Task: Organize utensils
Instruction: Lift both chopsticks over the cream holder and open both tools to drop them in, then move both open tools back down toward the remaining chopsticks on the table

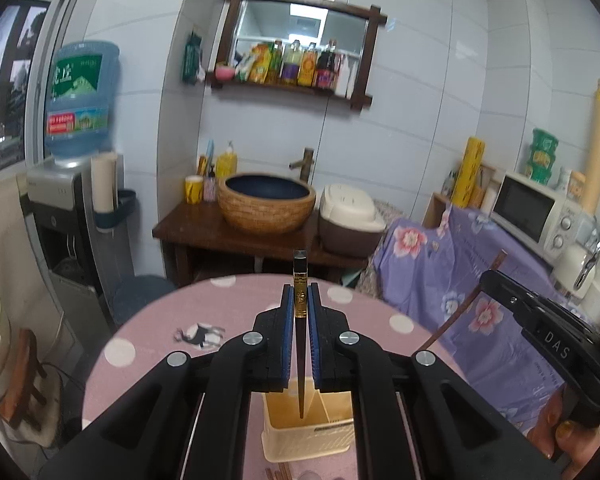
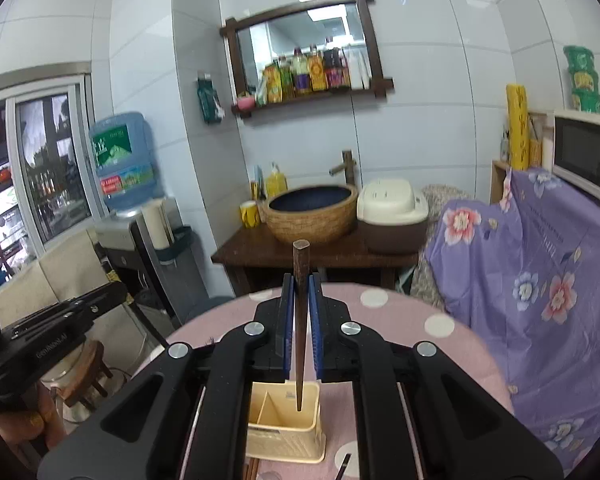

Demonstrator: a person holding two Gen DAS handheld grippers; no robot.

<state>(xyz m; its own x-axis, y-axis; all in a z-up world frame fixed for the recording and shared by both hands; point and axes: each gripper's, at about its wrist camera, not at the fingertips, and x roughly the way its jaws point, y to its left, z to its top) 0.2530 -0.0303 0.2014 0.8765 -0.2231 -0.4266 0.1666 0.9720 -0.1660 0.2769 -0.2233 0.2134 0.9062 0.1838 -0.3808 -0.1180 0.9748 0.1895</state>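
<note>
My left gripper (image 1: 300, 296) is shut on a dark chopstick (image 1: 300, 270) with a gold band near its top. It stands upright, its thin tip hanging over a cream slotted utensil holder (image 1: 308, 440) on the pink dotted table (image 1: 160, 344). My right gripper (image 2: 300, 280) is shut on a plain brown chopstick (image 2: 301, 256), also upright, tip over the same divided holder (image 2: 284, 444). Each gripper shows at the edge of the other's view: the right gripper (image 1: 488, 280) with its slanted chopstick (image 1: 456, 312), and the left gripper (image 2: 112, 292).
More chopsticks (image 2: 252, 468) lie on the table in front of the holder. Behind the table stand a wooden stand with a woven basin (image 1: 266, 206) and a rice cooker (image 1: 350, 216). A water dispenser (image 1: 64, 216) is at the left and a purple floral cover (image 2: 540, 280) at the right.
</note>
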